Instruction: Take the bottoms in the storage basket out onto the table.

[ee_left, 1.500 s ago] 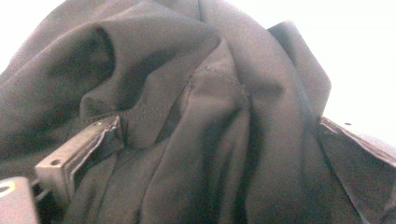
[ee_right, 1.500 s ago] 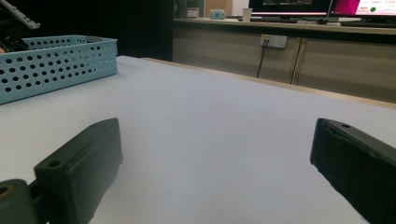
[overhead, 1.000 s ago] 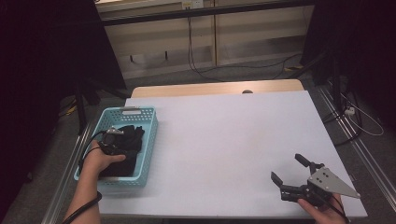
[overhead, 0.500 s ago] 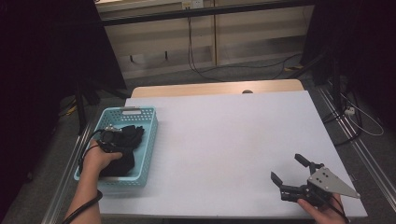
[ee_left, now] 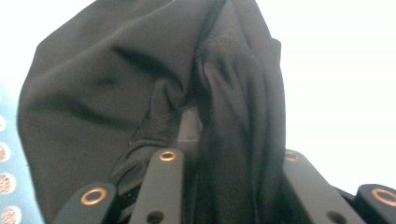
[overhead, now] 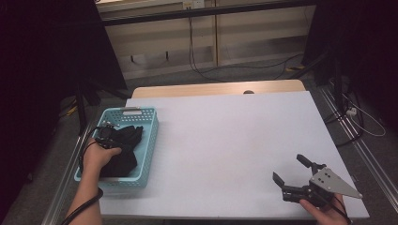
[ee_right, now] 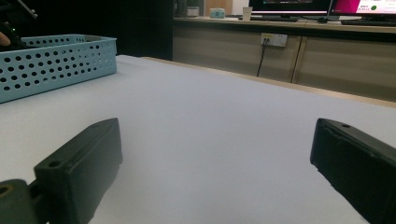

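Low at the left of the high view, the black cloth (overhead: 123,152) lies bunched in the light blue basket (overhead: 149,140). Your left gripper (overhead: 109,136) has just been closing and now pinches a fold of it. Your right gripper (overhead: 295,172), lower right on the white table (overhead: 234,140), gapes with nothing between its jaws.

Black cloth (overhead: 123,150) in perforated light-blue basket (overhead: 149,140); white table (overhead: 225,145)

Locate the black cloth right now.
In the high view the black cloth lies in the blue basket at the table's left edge, bunched between the left gripper's jaws.
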A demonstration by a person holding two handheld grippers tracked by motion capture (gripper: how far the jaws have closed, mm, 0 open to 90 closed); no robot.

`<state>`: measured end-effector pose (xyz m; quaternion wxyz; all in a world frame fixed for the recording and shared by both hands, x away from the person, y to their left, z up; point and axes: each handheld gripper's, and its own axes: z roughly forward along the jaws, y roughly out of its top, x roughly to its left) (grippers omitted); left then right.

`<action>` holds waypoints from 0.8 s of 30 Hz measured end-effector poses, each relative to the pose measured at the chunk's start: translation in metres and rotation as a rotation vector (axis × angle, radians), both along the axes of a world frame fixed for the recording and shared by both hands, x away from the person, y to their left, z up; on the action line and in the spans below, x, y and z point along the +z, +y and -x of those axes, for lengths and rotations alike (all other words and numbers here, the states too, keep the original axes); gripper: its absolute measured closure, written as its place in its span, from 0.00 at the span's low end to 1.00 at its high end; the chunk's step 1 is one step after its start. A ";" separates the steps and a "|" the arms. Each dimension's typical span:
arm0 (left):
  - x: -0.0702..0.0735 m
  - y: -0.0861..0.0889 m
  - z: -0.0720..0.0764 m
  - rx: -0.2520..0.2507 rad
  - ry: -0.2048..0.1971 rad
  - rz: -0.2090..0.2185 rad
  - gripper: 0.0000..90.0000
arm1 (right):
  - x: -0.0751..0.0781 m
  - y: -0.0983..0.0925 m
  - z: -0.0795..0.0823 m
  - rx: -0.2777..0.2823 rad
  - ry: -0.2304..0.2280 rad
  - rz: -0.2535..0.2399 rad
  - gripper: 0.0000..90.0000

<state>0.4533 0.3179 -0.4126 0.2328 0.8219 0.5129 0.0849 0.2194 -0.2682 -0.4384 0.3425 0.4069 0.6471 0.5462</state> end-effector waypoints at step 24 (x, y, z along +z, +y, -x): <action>0.109 -0.007 -0.012 0.030 -0.162 0.051 0.87 | -0.001 0.001 -0.001 0.008 0.005 -0.002 0.01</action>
